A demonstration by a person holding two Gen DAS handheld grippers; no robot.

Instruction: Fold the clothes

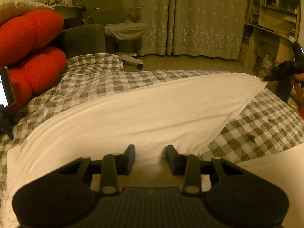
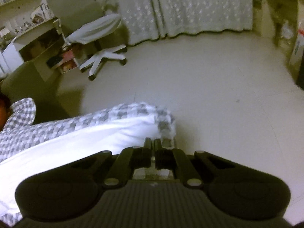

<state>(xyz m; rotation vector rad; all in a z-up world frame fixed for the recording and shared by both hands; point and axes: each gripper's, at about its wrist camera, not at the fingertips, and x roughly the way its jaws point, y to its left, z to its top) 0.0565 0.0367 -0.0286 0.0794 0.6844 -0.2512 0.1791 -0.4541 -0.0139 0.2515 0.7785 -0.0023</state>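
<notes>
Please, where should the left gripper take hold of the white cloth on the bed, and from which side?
Judging by its pose, grip the near hem of the white cloth, coming from the near edge. The right gripper already pulls the far corner taut, and loose fabric lies between the left gripper fingers.

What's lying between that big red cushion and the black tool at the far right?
In the left wrist view, between the red cushion and the right gripper lie the checked bedspread and the white cloth, pinched at its corner.
</notes>
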